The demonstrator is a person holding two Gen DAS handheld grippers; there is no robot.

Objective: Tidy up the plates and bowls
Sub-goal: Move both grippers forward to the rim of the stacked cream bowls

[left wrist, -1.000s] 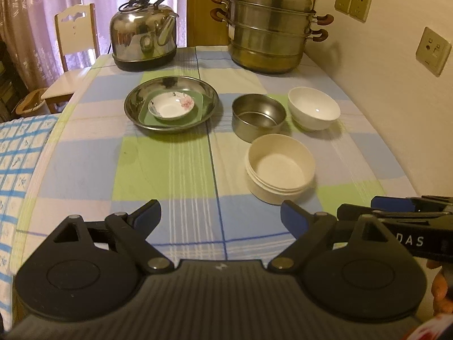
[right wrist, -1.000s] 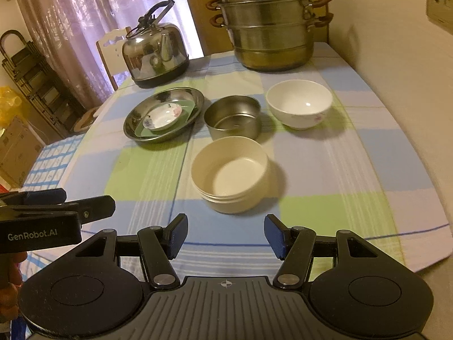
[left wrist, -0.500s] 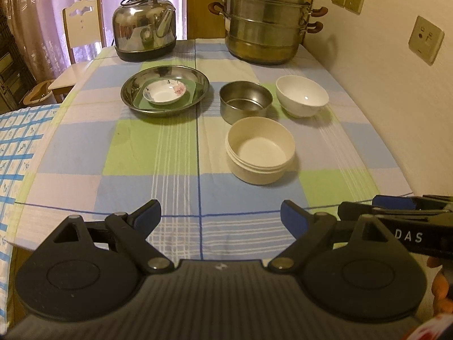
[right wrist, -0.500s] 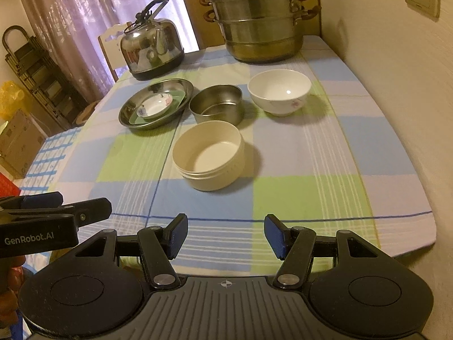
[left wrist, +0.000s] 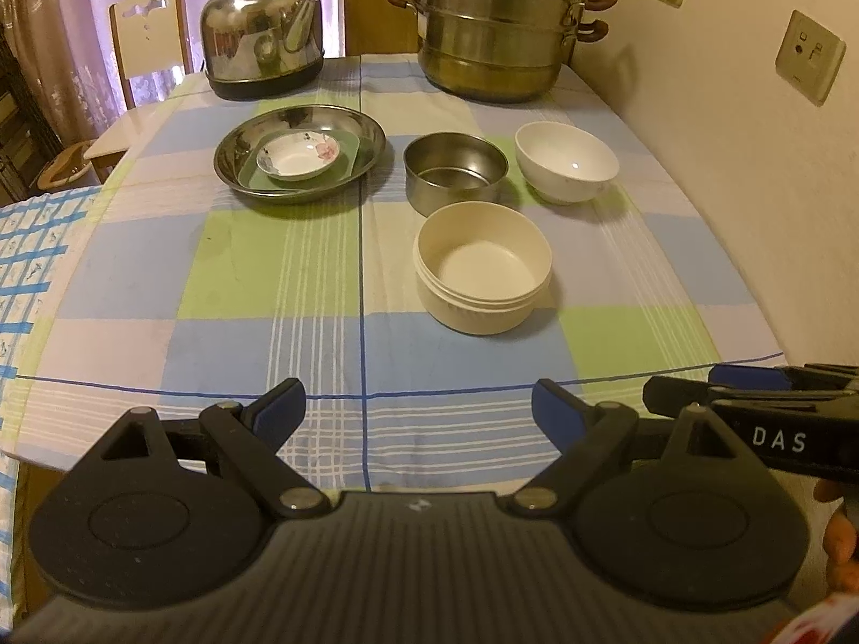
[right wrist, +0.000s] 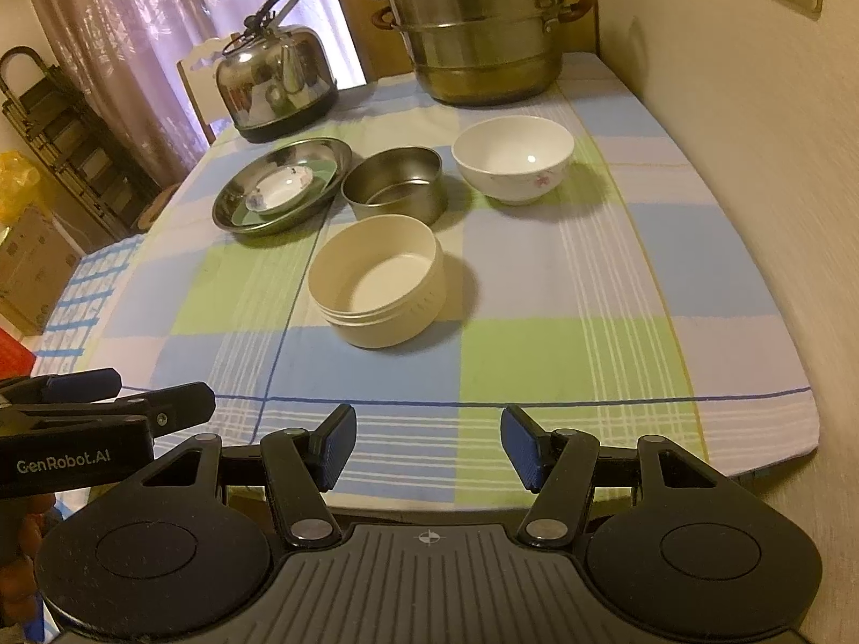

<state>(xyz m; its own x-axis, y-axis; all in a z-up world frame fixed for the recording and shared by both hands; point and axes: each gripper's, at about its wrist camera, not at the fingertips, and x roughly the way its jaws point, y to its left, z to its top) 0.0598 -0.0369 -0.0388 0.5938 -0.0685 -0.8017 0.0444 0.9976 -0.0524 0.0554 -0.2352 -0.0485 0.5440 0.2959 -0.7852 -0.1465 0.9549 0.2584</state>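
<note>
On the checked tablecloth a steel plate (left wrist: 343,123) (right wrist: 327,153) holds a green square plate (left wrist: 351,153) and a small flowered dish (left wrist: 298,155) (right wrist: 279,189). To its right stand a steel bowl (left wrist: 456,172) (right wrist: 394,182), a white bowl (left wrist: 566,161) (right wrist: 512,158) and, nearer, a cream ridged bowl (left wrist: 483,268) (right wrist: 378,282). My left gripper (left wrist: 419,408) hangs open over the table's near edge, nothing between its fingers. My right gripper (right wrist: 428,443) is open too, empty, beside the left one and well short of the bowls.
A steel kettle (left wrist: 263,32) and a stacked steamer pot (left wrist: 496,27) stand at the table's far end. A wall (left wrist: 751,134) with sockets runs along the right side. A chair (left wrist: 147,37) and curtains are at the far left.
Both grippers have pulled back toward the table's near edge, so the bowls and plates look farther away. Nothing on the table moved and both stayed open.
</note>
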